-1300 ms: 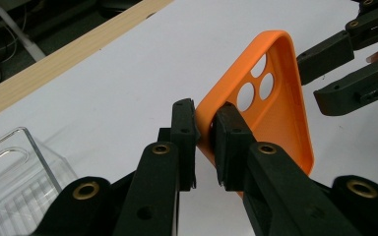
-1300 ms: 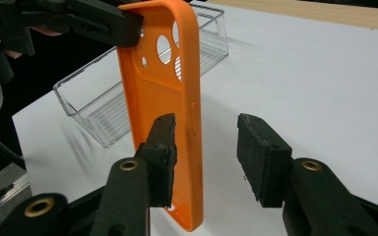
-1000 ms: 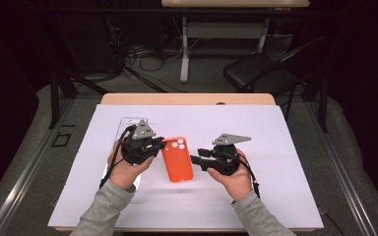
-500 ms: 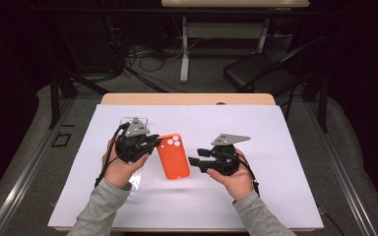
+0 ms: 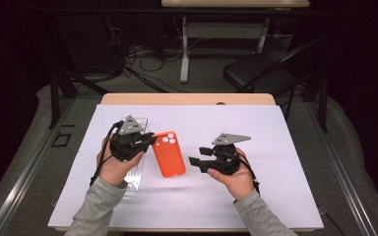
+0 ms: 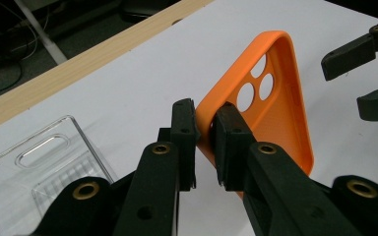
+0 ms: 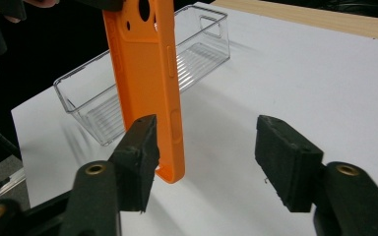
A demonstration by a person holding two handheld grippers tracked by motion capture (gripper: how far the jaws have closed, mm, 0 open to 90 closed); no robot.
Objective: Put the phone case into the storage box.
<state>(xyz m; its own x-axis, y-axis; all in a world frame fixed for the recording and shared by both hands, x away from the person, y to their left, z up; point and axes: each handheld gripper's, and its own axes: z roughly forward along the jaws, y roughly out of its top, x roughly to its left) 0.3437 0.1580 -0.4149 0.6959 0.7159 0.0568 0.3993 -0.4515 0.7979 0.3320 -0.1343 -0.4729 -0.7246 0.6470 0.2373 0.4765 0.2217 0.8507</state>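
Leftmost, just beside and partly under the left tool (image 5: 145,140), lies a clear plastic tray (image 6: 34,162) on the white-covered worktop (image 5: 275,128). The left tool is clamped on the rim of the orange phone case (image 6: 270,98) near its camera holes, one pad inside the shell and one outside. The case hangs tilted from that pinch, its far end low over the worktop, between the two tools. Further right, the right tool (image 7: 204,162) stands with its jaws wide apart, the case's lower edge just beside its left pad and not gripped.

The risk, as I judge it, is the thin hold: soft rim, small bite, so the case could twist or slip out if swung towards the tray. It could also catch on the tray's wall.

Both forearms come in low; the left hand wraps its tool from behind and points it towards the right one, while the right hand holds its tool level, aimed back at the case.
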